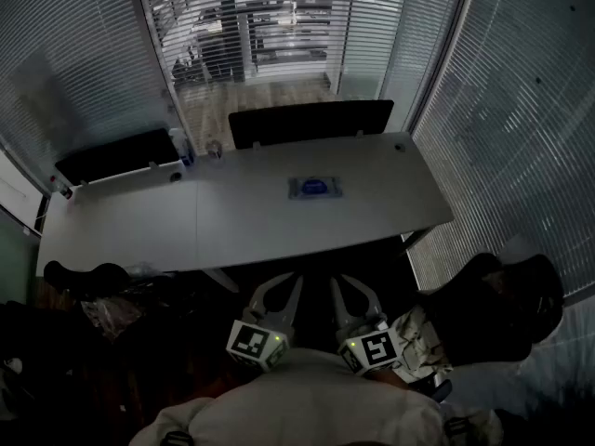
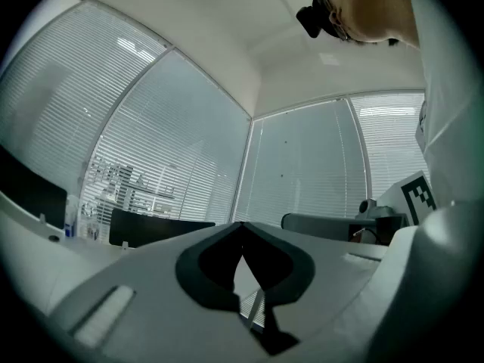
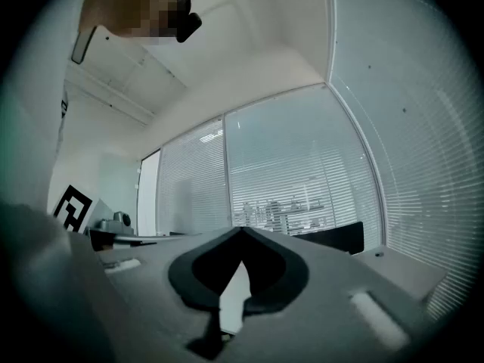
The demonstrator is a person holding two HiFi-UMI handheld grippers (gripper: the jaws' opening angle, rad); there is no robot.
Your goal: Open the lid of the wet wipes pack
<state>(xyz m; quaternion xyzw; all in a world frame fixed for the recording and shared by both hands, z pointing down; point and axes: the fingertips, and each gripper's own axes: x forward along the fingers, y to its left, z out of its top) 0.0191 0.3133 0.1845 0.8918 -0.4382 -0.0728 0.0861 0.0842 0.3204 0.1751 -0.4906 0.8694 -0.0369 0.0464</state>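
Observation:
The wet wipes pack (image 1: pixel 314 188) lies flat on the grey table (image 1: pixel 139 226), right of its middle, with a blue lid that looks closed on top. Both grippers are held close to the person's body, short of the table's near edge and well away from the pack. The left gripper (image 1: pixel 282 283) and the right gripper (image 1: pixel 351 283) sit side by side and point toward the table. In the left gripper view the left gripper (image 2: pixel 242 225) has its jaws together and empty. The right gripper (image 3: pixel 242 231) looks the same. Neither gripper view shows the pack.
Two black chair backs (image 1: pixel 311 121) (image 1: pixel 116 156) stand along the table's far side, with a small bottle (image 1: pixel 178 145) between them. A dark chair (image 1: pixel 493 314) with a bag is at my right. Glass walls with blinds enclose the room.

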